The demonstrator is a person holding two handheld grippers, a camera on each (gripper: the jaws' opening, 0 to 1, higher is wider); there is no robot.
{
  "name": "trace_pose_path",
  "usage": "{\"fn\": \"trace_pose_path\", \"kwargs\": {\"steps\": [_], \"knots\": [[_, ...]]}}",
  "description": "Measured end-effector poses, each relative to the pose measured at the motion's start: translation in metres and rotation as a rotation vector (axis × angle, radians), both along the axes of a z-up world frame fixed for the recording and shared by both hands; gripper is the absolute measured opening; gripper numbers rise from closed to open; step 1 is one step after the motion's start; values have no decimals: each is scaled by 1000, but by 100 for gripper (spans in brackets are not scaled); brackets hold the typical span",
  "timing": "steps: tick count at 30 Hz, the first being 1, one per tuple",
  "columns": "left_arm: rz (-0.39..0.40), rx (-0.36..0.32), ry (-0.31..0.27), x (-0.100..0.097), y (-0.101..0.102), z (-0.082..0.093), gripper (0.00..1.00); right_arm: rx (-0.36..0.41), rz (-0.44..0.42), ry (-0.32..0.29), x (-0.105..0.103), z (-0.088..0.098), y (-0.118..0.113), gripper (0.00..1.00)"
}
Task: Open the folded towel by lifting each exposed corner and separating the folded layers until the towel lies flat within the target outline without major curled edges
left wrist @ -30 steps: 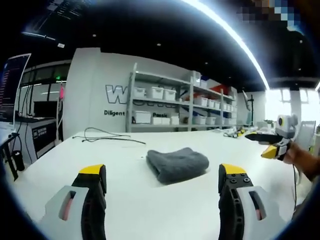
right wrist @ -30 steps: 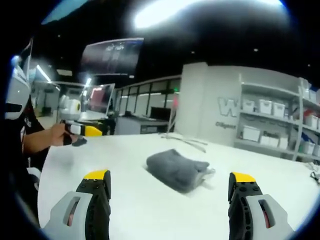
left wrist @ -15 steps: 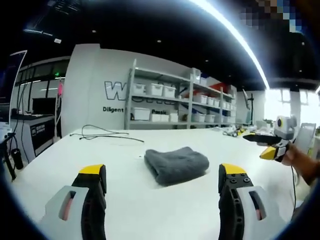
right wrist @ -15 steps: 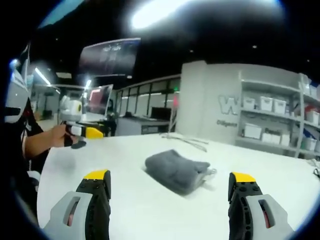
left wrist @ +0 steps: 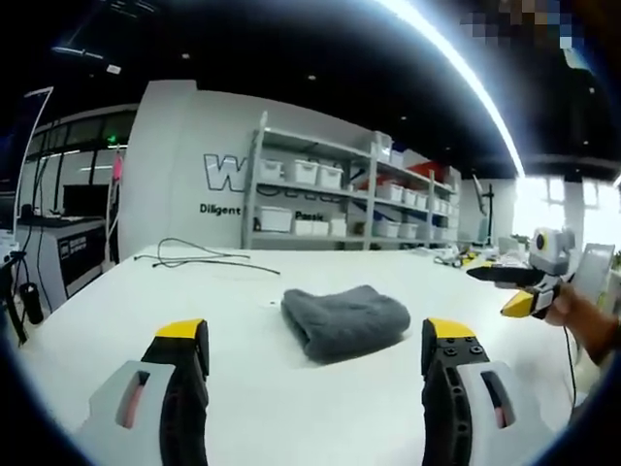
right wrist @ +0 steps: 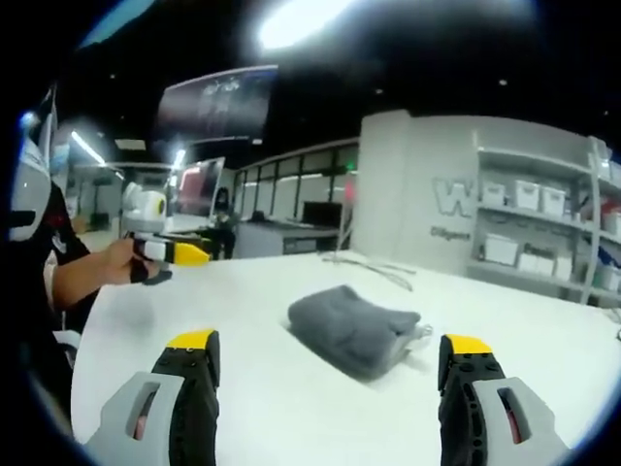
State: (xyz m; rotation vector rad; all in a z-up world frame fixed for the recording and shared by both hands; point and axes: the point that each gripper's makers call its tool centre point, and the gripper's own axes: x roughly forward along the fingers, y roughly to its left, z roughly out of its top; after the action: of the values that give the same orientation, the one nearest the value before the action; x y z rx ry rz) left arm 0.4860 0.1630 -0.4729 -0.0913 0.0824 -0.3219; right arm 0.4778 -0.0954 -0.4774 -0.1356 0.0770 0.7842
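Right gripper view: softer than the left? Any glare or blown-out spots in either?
Right gripper view: soft overall, grey towel smeared, ceiling light bloomed. Left gripper view: sharper, towel texture and shelf lettering readable; light strip and window behind the right gripper clipped white.

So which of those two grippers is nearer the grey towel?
Hard to tell; the left gripper and the right gripper both sit open, short of the folded towel, neither touching it.

towel [left wrist: 344,320]: grey fuzzy cloth, matt | table [left wrist: 116,316]: white, smooth, faint sheen
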Motion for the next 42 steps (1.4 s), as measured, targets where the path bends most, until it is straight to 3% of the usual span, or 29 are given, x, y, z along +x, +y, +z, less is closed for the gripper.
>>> {"fn": "trace_pose_path", "kwargs": {"steps": [15, 40, 42], "knots": [[-16, 7, 26, 6, -1, -6, 91, 19, -2, 29, 11, -6, 0, 94], [-107, 28, 61, 15, -24, -13, 99, 76, 11, 75, 28, -8, 2, 92], [-134, 5, 68, 15, -30, -13, 99, 82, 14, 78, 31, -6, 3, 92]]}}
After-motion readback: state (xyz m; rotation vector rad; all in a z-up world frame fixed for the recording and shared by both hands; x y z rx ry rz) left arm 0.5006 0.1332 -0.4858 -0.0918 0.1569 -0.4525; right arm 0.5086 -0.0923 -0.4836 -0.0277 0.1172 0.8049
